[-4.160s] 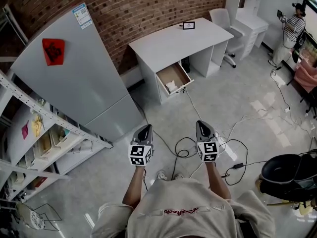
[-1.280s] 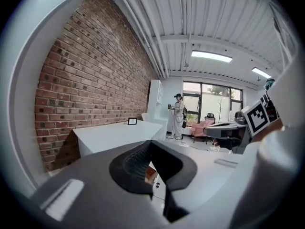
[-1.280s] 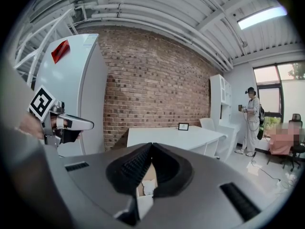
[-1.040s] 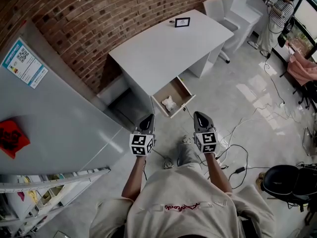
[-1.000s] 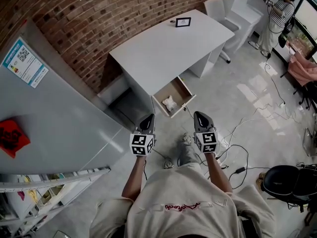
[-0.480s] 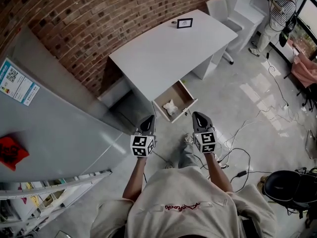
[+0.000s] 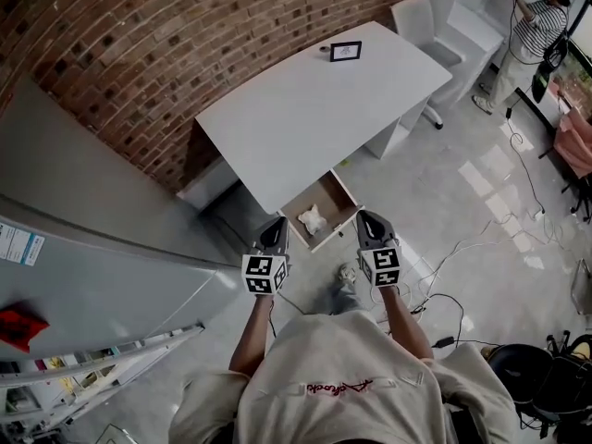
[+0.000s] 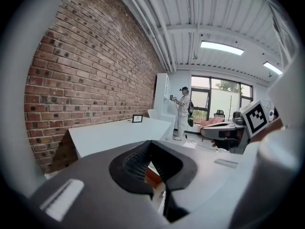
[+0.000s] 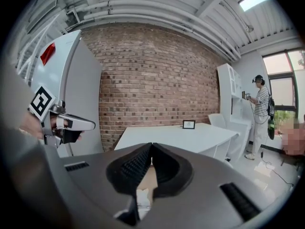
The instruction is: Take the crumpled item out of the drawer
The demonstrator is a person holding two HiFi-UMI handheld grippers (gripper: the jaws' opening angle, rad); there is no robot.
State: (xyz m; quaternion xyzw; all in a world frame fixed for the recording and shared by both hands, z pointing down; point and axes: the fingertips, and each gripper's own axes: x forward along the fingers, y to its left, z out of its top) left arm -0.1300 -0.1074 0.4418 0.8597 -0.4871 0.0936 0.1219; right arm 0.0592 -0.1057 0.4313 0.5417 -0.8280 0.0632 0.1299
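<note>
The white desk point(image 7: 314, 109) has one wooden drawer point(image 7: 334, 196) pulled open at its front. Inside it lies a crumpled white item point(image 7: 312, 218). In the head view my left gripper point(image 7: 278, 221) hovers just left of the drawer's front edge and my right gripper point(image 7: 363, 216) just right of it, both held above floor level. Each has its jaws pressed together with nothing between them. In the right gripper view the crumpled item point(image 9: 142, 198) and the drawer's wood point(image 9: 150, 178) peek through below the closed right gripper point(image 9: 151, 146). The left gripper point(image 8: 151, 142) points past the desk.
A small picture frame point(image 7: 346, 51) stands on the desk's far side. A brick wall point(image 7: 139, 54) backs the desk. A tall grey cabinet point(image 7: 83, 248) stands at the left, a white chair point(image 7: 416, 21) and another person point(image 7: 541, 30) at the far right. Cables point(image 7: 444, 289) lie on the floor.
I have come closer to the desk; the open drawer now lies just ahead, between the two grippers. Both grippers stay shut and side by side.
</note>
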